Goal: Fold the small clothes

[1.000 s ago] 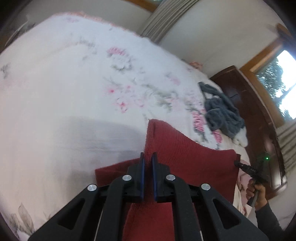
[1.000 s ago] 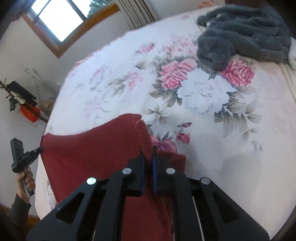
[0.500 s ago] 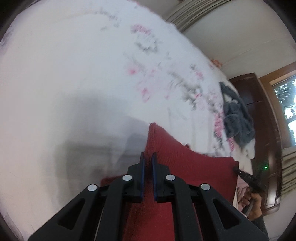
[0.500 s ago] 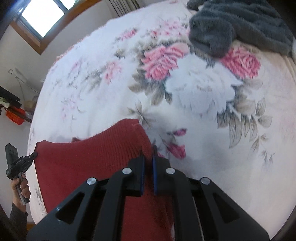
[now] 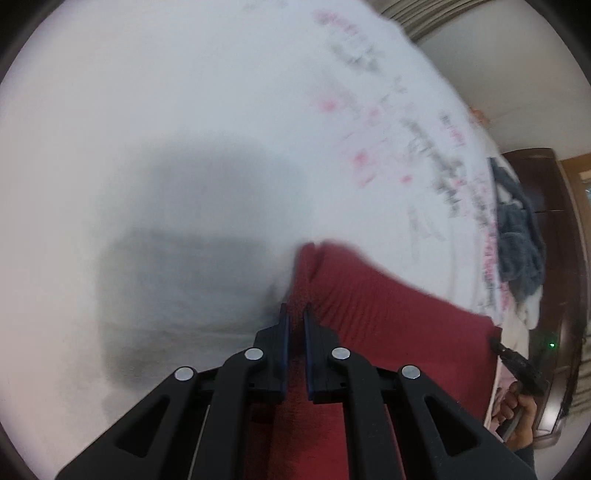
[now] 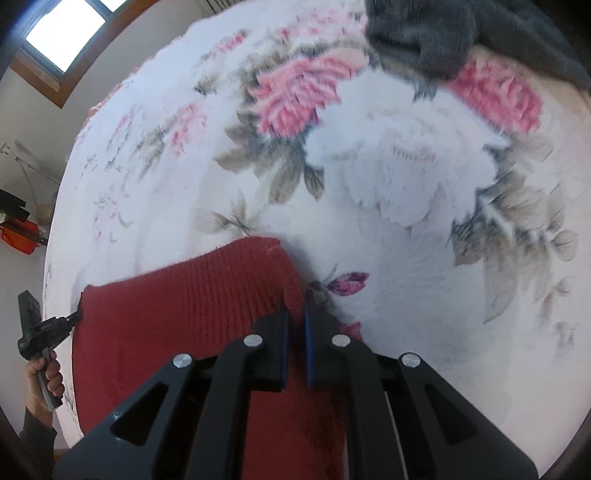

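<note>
- Floral bedspread (image 6: 406, 192), white with pink roses and grey-green leaves, covers the bed and fills both wrist views; the left view is blurred.
- A red ribbed knit garment (image 6: 177, 317) is stretched between the two grippers, its long axis running from one gripper to the other, with its upper edge held taut above the bedspread.
- The left gripper (image 5: 294, 314) is clamped on one top corner of the garment (image 5: 388, 332); red cloth shows between the narrow-set fingers.
- The right gripper (image 6: 295, 297) pinches the opposite top corner in the same way, fingers nearly together on the knit.
- In each view the other gripper shows at the garment's far corner, held in a hand (image 6: 46, 373).
- A grey fuzzy garment (image 6: 436, 37) lies crumpled toward the far edge of the bed, well apart from the red one.
- A window (image 6: 62, 33) sits in the wall beyond the bed.
</note>
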Motion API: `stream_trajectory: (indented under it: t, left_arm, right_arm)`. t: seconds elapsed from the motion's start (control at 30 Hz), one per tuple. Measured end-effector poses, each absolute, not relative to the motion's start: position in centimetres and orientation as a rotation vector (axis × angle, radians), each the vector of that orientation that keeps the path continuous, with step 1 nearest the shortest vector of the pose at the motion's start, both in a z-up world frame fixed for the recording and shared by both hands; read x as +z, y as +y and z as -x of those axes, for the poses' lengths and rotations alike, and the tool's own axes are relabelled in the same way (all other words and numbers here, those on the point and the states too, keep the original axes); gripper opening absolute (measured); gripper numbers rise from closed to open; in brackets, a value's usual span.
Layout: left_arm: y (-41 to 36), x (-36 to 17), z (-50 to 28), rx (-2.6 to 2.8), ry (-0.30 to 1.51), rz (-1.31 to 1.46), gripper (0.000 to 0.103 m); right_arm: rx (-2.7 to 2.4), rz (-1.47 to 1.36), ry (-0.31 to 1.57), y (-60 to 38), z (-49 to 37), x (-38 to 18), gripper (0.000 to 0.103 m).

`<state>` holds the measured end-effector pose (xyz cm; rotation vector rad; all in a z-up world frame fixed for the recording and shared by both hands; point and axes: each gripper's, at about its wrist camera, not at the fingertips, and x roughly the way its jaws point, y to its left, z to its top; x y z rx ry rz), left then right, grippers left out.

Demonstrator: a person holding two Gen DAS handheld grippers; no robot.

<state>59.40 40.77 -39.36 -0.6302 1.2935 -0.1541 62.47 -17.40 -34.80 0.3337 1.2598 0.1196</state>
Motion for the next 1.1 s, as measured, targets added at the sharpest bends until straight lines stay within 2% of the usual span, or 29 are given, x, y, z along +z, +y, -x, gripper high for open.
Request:
stream_trajectory:
  t: [0.07,0.13,0.2,0.27,0.4,0.47,0.5,0.6,0.63,0.8,0.83,0.87,0.93,0.97,1.1]
  left_arm:
    - [41.1,-39.5,-59.2,-0.145,1.295,0.653,0.013]
    - [41.7,-37.1,-58.5,-0.049,1.231,0.613,0.016]
    - [41.1,-33.5,-57.2,-0.132,1.088,0.618,0.016]
    - [39.0,-32.3,-57.0,-0.282,1.081,0.619,0.016]
    - [35.4,-35.9,-57.8,-0.356,1.240,0.540,0.016]
    - [35.9,-38.0,-58.0,-0.277,1.293,0.512,0.014]
    - [36.7,-39.0,-57.8,-0.244,1.312,0.519,0.002]
    - [38.2,-39.3,-57.1,-0.210,1.307,0.534,0.002]
    - [38.3,-38.0,-56.5,-0.223,1.278,0.521,0.005]
    - [37.0,-33.7,-53.6,-0.433,1.173,0.530,0.007]
    - [36.7,-34.1,-52.8,-0.446,1.182,0.528,0.009]
    - [36.6,-35.1,-52.7,-0.426,1.210,0.516,0.009]
    - [37.1,-38.2,-52.3,-0.329,1.287,0.479,0.002]
    - [37.6,-39.0,-52.0,-0.318,1.293,0.500,0.002]
    - [38.6,-36.4,-50.4,-0.314,1.205,0.561,0.004]
  right_arm:
    - [0.118,-0.341,1.263,-17.8,-62.3,-35.5,0.010]
    - [0.107,-0.388,1.174,-18.6,-61.3,-34.0,0.017]
    - [0.155,-0.459,1.099,-19.0,-59.9,-32.5,0.017]
    - [0.209,-0.500,1.091,-18.7,-58.9,-32.3,0.017]
    - [0.281,-0.530,1.218,-17.0,-58.4,-35.4,0.017]
    - [0.242,-0.533,1.243,-17.6,-58.3,-36.7,0.000]
    - [0.215,-0.534,1.252,-18.2,-58.3,-37.2,0.000]
    - [0.197,-0.562,1.257,-19.1,-57.7,-37.2,0.000]
    - [0.229,-0.555,1.240,-18.7,-57.2,-36.2,0.005]
    - [0.399,-0.572,1.214,-16.3,-54.1,-34.5,0.005]
    - [0.416,-0.574,1.239,-15.9,-53.3,-35.5,0.005]
    - [0.407,-0.564,1.262,-15.8,-53.1,-36.2,0.000]
    - [0.390,-0.596,1.281,-16.7,-52.9,-37.8,0.000]
    - [0.380,-0.624,1.275,-17.2,-52.8,-37.9,0.000]
    - [0.417,-0.628,1.218,-16.9,-50.5,-34.4,0.005]
